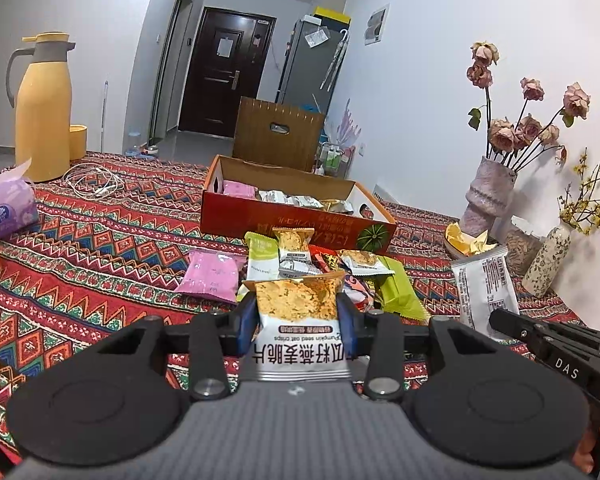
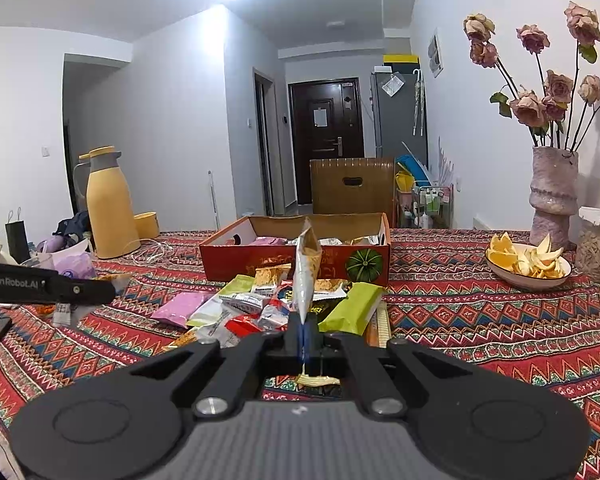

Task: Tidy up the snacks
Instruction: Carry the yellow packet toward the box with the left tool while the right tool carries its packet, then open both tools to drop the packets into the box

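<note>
My left tool [image 1: 297, 316] clamps a white-and-gold oat crisp packet [image 1: 300, 320] flat; my right tool [image 2: 303, 334] pinches another packet [image 2: 306, 276] edge-on. The open red cardboard box [image 1: 236, 208] lies straight ahead, beyond the snack pile [image 1: 300, 260].

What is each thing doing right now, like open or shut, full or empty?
Left hand-held gripper: shut on oat crisps packet.
Right hand-held gripper: shut on silver snack packet, edge-on.
Orange box: open, partly filled.
Yellow jug: lid on.
Bowl: holds orange peels.
</note>
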Tool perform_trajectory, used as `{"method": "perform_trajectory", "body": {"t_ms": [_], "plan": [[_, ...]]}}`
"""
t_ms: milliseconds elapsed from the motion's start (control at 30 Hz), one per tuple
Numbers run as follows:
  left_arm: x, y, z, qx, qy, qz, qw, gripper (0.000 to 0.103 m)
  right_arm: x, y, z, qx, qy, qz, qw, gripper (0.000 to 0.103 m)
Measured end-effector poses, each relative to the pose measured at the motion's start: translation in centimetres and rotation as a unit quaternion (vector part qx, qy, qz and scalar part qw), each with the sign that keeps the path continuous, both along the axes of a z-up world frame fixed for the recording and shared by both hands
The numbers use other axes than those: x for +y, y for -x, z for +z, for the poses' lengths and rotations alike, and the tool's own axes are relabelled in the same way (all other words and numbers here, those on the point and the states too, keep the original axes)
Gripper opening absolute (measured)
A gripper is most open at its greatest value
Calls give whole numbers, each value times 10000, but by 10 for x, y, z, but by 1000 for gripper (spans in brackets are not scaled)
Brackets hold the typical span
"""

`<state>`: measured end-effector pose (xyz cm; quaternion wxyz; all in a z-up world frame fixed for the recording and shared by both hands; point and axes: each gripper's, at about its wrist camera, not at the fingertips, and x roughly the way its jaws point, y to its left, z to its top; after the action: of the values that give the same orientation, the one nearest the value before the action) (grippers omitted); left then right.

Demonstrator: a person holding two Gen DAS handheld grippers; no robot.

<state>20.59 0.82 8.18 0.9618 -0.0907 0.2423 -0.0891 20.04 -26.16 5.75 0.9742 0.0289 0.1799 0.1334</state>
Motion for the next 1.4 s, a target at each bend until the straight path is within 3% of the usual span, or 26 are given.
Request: {"method": "perform_trajectory", "body": {"t_ms": [267, 400, 600, 767, 933, 1133, 1200, 1267, 1333, 1400], "plan": [[7, -32, 11, -62, -53, -114, 9999, 41, -3, -23, 6, -8, -53, 110, 9999, 1], [11, -84, 32, -208, -297, -219, 9991, 41, -4, -62, 29, -185, -147, 384, 9990, 1], [14, -188, 56, -389, -579, -218, 9973, 41, 12, -164, 62, -246, -259, 745, 9966, 1], [12, -284, 39, -170, -755, -74, 9970, 41, 39, -273, 52, 519, -736, 979, 9911, 1], [14, -365, -7, 228, -914, -18, 9956, 41, 70, -371, 4, 1591, -1275, 887, 9750, 1], [21, -408, -37, 647, -720, 56, 9953, 44, 99, -431, -53, 2548, -1629, 799, 9498, 2], [22, -410, -41, 693, -642, -40, 9955, 47, 103, -436, -62, 2635, -1646, 706, 9479, 15], [25, -407, -42, 644, -604, -17, 9961, 52, 108, -436, -66, 2658, -1414, 505, 9523, 54], [30, -405, -41, 654, -580, -14, 9962, 53, 109, -434, -65, 2655, -1268, 441, 9547, 65], [35, -402, -38, 662, -548, 21, 9963, 53, 106, -432, -59, 2589, -1274, 517, 9561, 65]]}}
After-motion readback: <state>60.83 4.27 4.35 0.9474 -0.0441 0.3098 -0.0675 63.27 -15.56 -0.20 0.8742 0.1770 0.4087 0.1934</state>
